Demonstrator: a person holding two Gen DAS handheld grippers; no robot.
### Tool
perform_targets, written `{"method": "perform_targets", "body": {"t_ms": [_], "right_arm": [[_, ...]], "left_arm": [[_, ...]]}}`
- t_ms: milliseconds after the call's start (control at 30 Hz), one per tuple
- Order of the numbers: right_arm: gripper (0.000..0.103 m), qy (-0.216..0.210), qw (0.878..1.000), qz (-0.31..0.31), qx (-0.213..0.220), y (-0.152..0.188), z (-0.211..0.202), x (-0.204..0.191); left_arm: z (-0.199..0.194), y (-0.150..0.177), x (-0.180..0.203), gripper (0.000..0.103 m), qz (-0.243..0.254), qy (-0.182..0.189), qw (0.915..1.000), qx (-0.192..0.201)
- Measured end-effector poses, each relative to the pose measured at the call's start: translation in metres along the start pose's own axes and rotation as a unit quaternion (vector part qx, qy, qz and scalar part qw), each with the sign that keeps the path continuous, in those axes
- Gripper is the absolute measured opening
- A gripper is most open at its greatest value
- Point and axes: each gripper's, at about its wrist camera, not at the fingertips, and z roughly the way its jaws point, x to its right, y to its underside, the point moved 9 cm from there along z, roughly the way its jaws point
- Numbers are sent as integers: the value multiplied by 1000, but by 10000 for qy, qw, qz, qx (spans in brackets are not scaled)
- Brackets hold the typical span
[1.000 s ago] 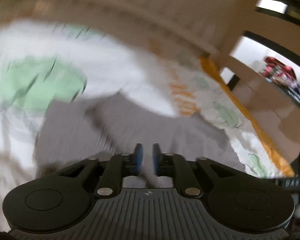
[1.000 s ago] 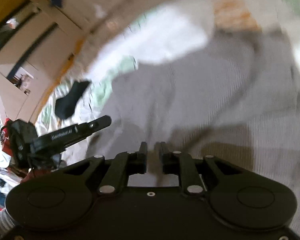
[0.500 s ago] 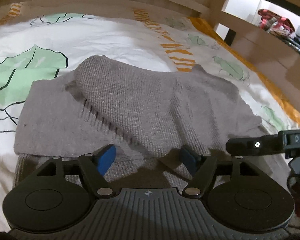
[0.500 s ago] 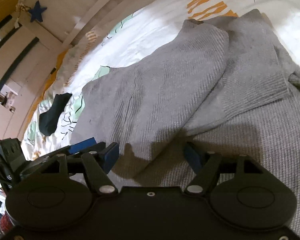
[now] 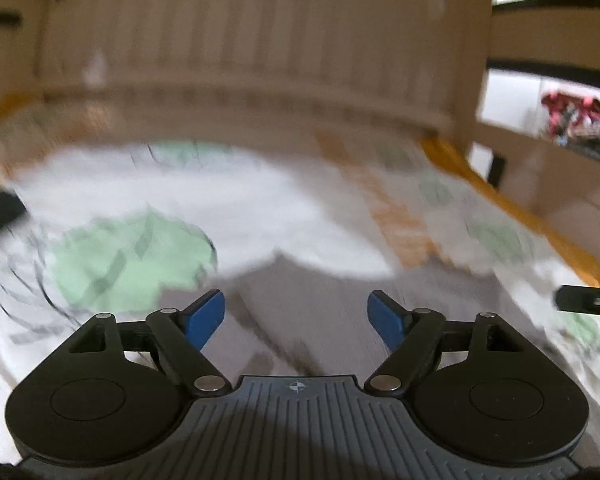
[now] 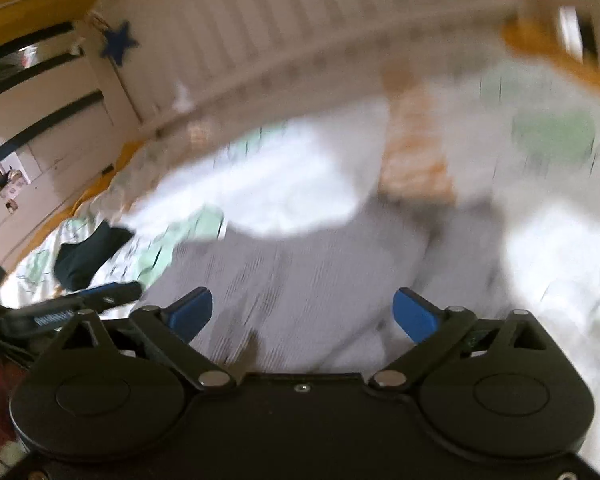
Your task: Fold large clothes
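A grey knitted sweater lies folded over on the bed, blurred by motion in both views. My left gripper hovers over its near part, blue pads wide apart and still opening, nothing pressed between them. In the right wrist view the sweater spreads ahead of my right gripper, whose jaws are also opening wide and hold nothing. A finger of the right gripper pokes in at the right edge of the left wrist view. The left gripper shows at the lower left of the right wrist view.
The bedsheet is white with green leaves and orange stripes. A dark sock lies on it left of the sweater. A slatted headboard closes the far side. A shelf with red clothes stands to the right.
Both grippers went from nearly shut to wide open and let go of the grey sweater. Both views have tilted upward, showing more of the headboard, and are blurred again.
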Motion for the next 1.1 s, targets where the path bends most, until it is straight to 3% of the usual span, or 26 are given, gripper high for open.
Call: {"method": "perform_targets", "body": {"t_ms": [67, 200, 300, 400, 600, 800, 1100], "right_arm": [[103, 199, 9972, -529, 491, -12, -17, -8], [103, 461, 9845, -1296, 1084, -22, -47, -28], [103, 543, 9819, -1373, 1189, -22, -71, -43], [103, 574, 9828, -1236, 1246, -14, -97, -54], [103, 600, 9912, -848, 816, 22, -139, -62], [103, 659, 9976, -225, 14, 70, -162, -51], [103, 789, 9846, 1142, -1065, 146, -167, -18]], "left_arm": [[-19, -9, -1, 77, 161, -105, 9990, 404], [-56, -15, 2, 78, 313, -561, 9952, 735], [-94, 3, 3, 78, 270, -943, 9929, 679], [-118, 26, 0, 78, 28, -1063, 9940, 249], [-156, 61, -12, 78, -542, -873, 9930, -590], [-176, 101, -25, 78, -659, -823, 9867, -1241], [-184, 162, -31, 78, -822, -594, 9724, -2103]]}}
